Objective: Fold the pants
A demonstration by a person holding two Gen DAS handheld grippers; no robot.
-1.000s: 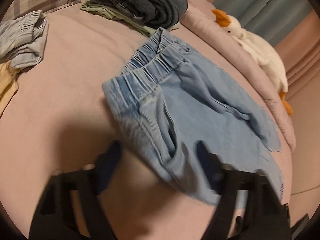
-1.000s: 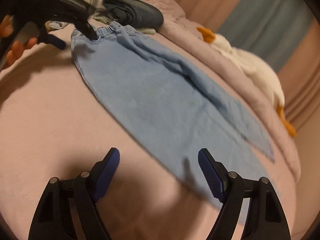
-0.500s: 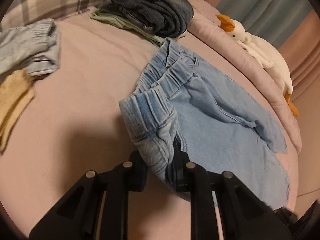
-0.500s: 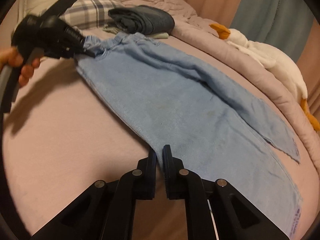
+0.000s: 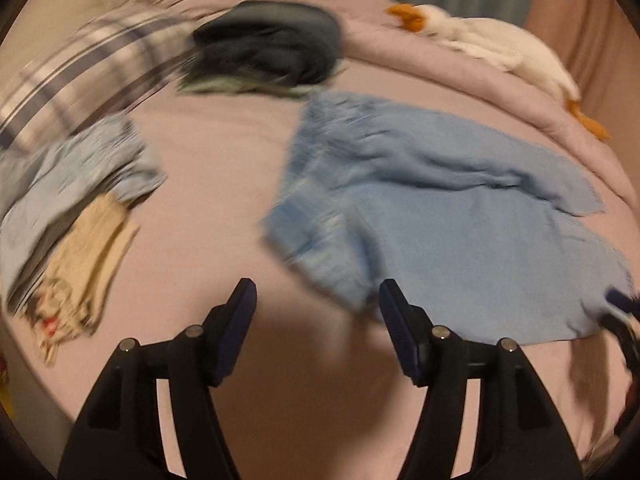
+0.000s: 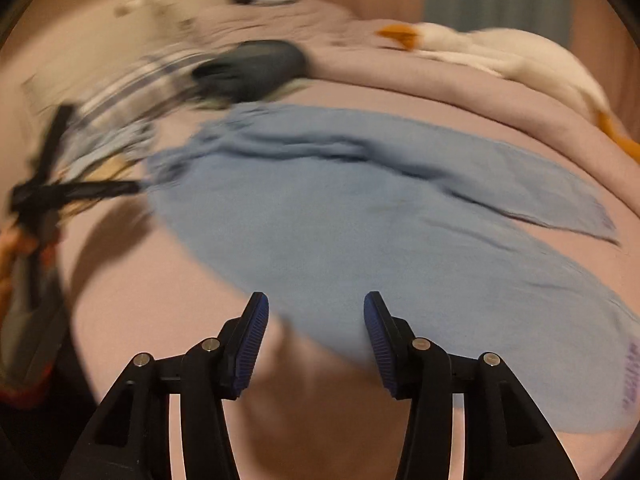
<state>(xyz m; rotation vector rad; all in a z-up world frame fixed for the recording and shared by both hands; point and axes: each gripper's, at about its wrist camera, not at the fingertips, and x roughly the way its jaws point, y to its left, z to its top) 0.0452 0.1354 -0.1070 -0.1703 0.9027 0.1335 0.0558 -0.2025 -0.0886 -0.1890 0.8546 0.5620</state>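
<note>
Both hand-held grippers — left (image 5: 314, 306), right (image 6: 316, 320) — gape empty beside the flat pants (image 6: 360, 216).

One pair of light-blue pants (image 5: 460, 216), one plush goose (image 5: 492, 44), one plaid pillow (image 5: 80, 76), two tongs: left tongs (image 5: 316, 312), right tongs (image 6: 316, 320).

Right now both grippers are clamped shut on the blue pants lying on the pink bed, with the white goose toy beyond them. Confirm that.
Not quite: neither is clamped. The left gripper and right gripper are both open, as each wrist view shows. The blue pants do lie on the pink bed, with the white goose toy beyond.
</note>
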